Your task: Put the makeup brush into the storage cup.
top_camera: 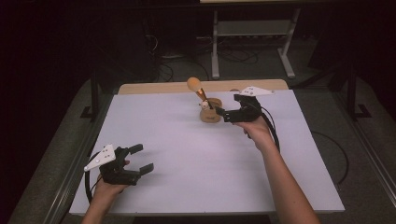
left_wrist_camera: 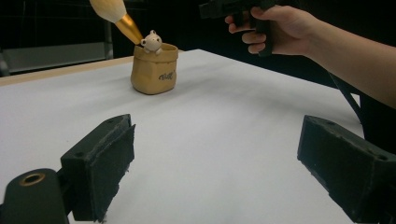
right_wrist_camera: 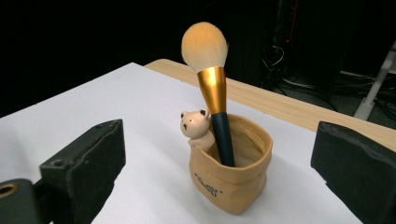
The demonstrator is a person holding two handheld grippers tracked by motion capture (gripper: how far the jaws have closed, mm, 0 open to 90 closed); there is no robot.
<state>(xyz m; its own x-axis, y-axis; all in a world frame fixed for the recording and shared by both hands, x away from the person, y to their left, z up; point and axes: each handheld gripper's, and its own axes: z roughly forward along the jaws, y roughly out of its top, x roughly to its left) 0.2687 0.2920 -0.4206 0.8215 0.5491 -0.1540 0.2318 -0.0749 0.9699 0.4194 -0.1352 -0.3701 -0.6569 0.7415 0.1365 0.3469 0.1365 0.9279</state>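
The right claw [right_wrist_camera: 219, 172] is wide open, holding nothing. Ahead, the light, stiff makeup brush [right_wrist_camera: 211, 88] leans in its bear pot [right_wrist_camera: 232, 175]; pinch its dark handle.

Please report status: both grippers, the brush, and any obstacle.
Left gripper open, idle on table. Right gripper open beside holder, nothing between jaws. Brush stands tilted inside holder. No obstacle.

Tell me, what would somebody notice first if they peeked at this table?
First, the big fluffy makeup brush, standing tilted in a little tan holder shaped like a sack near the far edge of the white table. A tiny bear figure peeks over the holder's rim beside the brush. The right tongs are open just next to the holder, and the left tongs are open at the near left corner.
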